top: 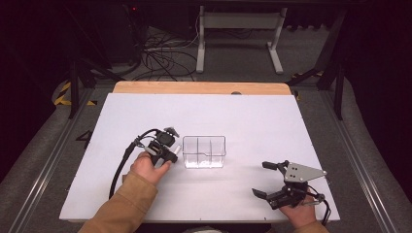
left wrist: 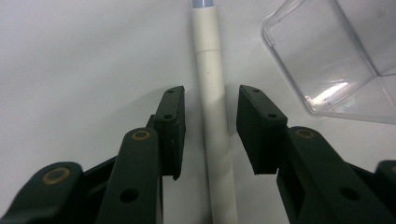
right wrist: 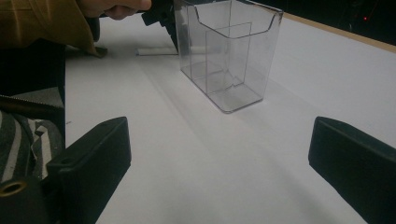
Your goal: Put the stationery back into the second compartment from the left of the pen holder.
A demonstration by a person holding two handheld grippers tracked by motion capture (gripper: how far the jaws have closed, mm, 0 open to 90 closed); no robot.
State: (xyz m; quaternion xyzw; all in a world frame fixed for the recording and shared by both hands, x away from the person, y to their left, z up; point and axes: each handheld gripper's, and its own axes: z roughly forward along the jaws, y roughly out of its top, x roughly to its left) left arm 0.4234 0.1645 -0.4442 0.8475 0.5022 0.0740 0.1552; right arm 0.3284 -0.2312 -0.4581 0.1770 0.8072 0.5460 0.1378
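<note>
White bench (top: 252,121) | your left gripper (left wrist: 210,130) fingers apart astride pen (left wrist: 211,93), probably a marker, lengthwise between them beside clear box (top: 204,151) | right gripper (top: 265,180) fingers apart, empty

The clear divided box (top: 204,151) stands mid-tabletop, the only upright obstacle; a white pen (left wrist: 212,93) lies just beside its left wall; the far half and right edge of the tabletop (top: 262,116) lie open.
</note>
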